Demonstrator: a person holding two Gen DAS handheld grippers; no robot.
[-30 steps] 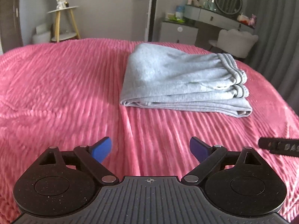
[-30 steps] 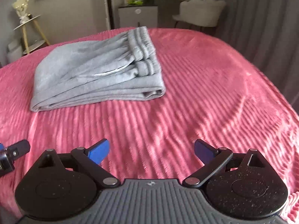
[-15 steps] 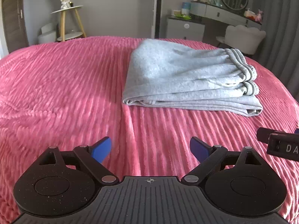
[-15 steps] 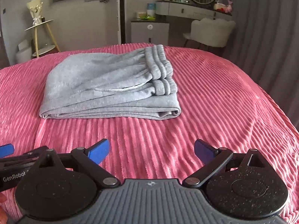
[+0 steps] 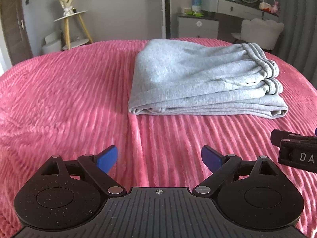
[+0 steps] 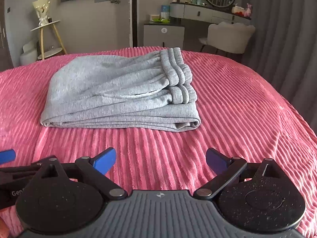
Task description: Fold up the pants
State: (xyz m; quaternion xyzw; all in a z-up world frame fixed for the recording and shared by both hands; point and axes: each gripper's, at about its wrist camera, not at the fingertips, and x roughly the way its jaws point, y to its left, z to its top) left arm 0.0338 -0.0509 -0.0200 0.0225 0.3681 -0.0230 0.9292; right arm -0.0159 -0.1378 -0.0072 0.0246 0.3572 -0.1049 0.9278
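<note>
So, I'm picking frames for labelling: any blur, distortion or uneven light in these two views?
Left wrist view: the pink blanket smears at left, the grey pants stay sharp, and the fisheye bows the bed's edge. Right wrist view: sharp throughout, light streaks across the blanket at right, and the curtain bends.

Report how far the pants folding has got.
Done, by the look of it: the grey pants lie in a layered stack on the pink blanket, waistband on top. Nothing is in hand: the left gripper and right gripper are open, short of the stack. No step visibly remains.
</note>
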